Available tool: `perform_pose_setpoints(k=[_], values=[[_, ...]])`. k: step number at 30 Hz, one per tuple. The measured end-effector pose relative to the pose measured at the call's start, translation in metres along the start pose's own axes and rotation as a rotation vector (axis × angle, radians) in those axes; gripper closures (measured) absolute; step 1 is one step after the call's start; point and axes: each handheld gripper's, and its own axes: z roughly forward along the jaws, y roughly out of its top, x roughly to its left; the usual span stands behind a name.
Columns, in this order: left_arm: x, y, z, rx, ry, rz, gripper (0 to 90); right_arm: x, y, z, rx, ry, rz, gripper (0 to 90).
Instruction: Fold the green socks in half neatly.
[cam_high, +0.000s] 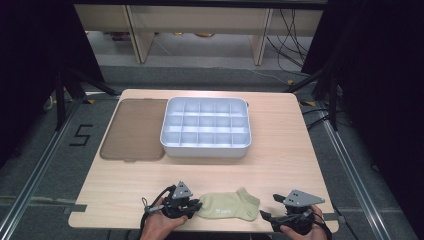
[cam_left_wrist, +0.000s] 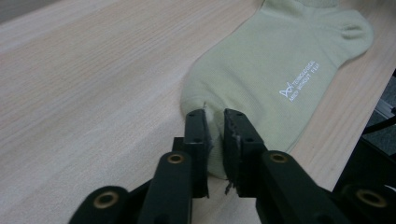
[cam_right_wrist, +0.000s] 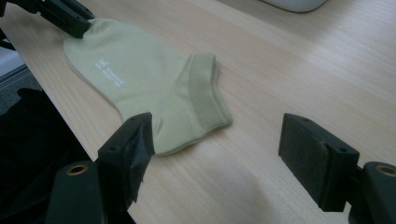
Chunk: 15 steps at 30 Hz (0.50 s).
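Note:
A pale green ankle sock (cam_high: 231, 205) lies flat near the table's front edge, with small white print on it. My left gripper (cam_high: 197, 206) grips its toe end. In the left gripper view the two jaws (cam_left_wrist: 215, 117) stand almost together, with a fold of the sock (cam_left_wrist: 271, 70) pinched between the pads. My right gripper (cam_high: 270, 206) rests just right of the sock's cuff. In the right gripper view its jaws (cam_right_wrist: 217, 130) stand wide apart with bare table between them. There the sock (cam_right_wrist: 140, 79) lies ahead to the left, and the left gripper (cam_right_wrist: 70, 18) holds its far end.
A white tray (cam_high: 206, 146) divided into several compartments stands at the middle back of the wooden table (cam_high: 280, 165). A flat brown lid (cam_high: 134, 129) lies to its left. The table's front edge runs just below the sock and both hands.

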Motion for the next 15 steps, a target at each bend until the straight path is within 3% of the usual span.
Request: perform_pose_setpoints(k=[3, 4, 5, 7, 8, 9, 10, 11, 12, 13, 14, 15], values=[[-0.002, 0.0, -0.002, -0.001, -0.008, 0.005, 82.8, 0.001, 0.002, 0.001, -0.001, 0.013, -0.018, 31.5], [-0.001, 0.0, -0.003, 0.008, 0.0, 0.023, 83.3, 0.003, 0.003, 0.002, -0.003, 0.047, -0.014, 32.9], [-0.001, 0.001, -0.004, 0.011, -0.005, 0.034, 83.3, 0.003, 0.003, 0.002, -0.003, 0.047, -0.014, 32.9], [-0.001, 0.001, -0.005, 0.006, -0.003, 0.024, 83.8, 0.005, 0.004, 0.004, -0.012, 0.059, -0.021, 34.8], [0.001, 0.002, -0.007, 0.018, -0.001, 0.054, 83.9, 0.008, 0.006, 0.006, -0.014, 0.097, -0.014, 37.0], [0.0, 0.002, -0.008, 0.011, -0.01, 0.041, 83.9, 0.008, 0.006, 0.006, -0.014, 0.097, -0.014, 37.0], [0.001, 0.003, -0.01, 0.012, -0.013, 0.053, 83.9, 0.01, 0.008, 0.007, -0.023, 0.117, -0.025, 52.2], [0.001, 0.004, -0.012, 0.019, -0.012, 0.048, 83.9, 0.01, 0.008, 0.007, -0.023, 0.117, -0.025, 52.2], [0.003, 0.004, -0.013, 0.027, -0.012, 0.054, 83.9, 0.014, 0.009, 0.009, -0.023, 0.147, -0.017, 56.2], [0.003, 0.005, -0.015, 0.03, -0.003, 0.062, 83.9, 0.017, 0.011, 0.01, -0.016, 0.155, -0.033, 59.4], [0.004, 0.006, -0.018, 0.023, -0.021, 0.059, 83.9, 0.022, 0.016, 0.015, -0.014, 0.167, -0.066, 67.2], [0.004, 0.006, -0.018, 0.023, -0.021, 0.059, 83.9, 0.022, 0.016, 0.015, -0.014, 0.167, -0.066, 67.2]])
